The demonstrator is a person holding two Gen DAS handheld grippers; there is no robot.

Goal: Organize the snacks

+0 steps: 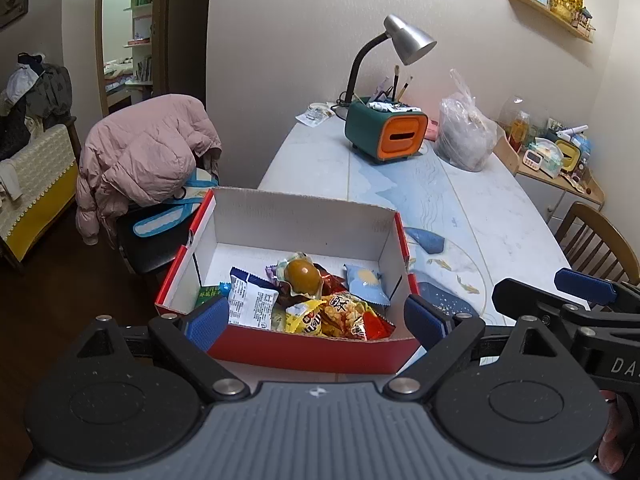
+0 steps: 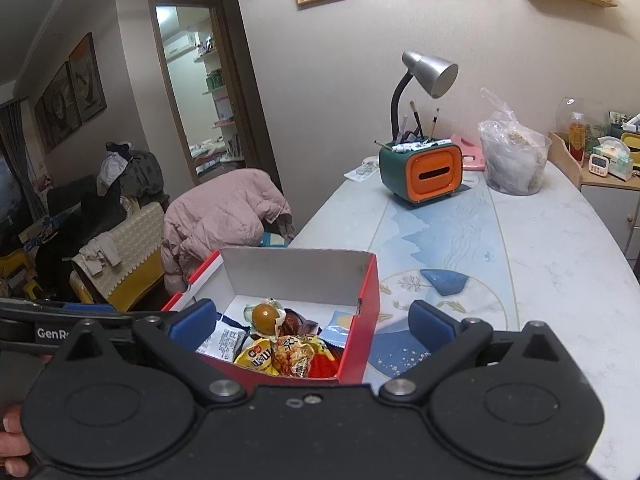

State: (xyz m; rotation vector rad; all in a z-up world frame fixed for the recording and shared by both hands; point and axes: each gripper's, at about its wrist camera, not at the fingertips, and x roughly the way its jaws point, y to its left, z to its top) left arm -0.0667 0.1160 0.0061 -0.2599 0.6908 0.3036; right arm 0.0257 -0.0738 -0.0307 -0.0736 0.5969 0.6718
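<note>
Hovering empty over the snack box [image 1: 304,350], both grippers spread wide.
Left gripper [image 1: 316,318] and right gripper [image 2: 312,322] hang above its near wall (snacks [image 1: 308,300] gathered inside).

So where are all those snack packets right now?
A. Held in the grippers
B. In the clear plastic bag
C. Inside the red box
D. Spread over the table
C: the packets lie piled inside the red box, and both grippers are open and empty.
</note>
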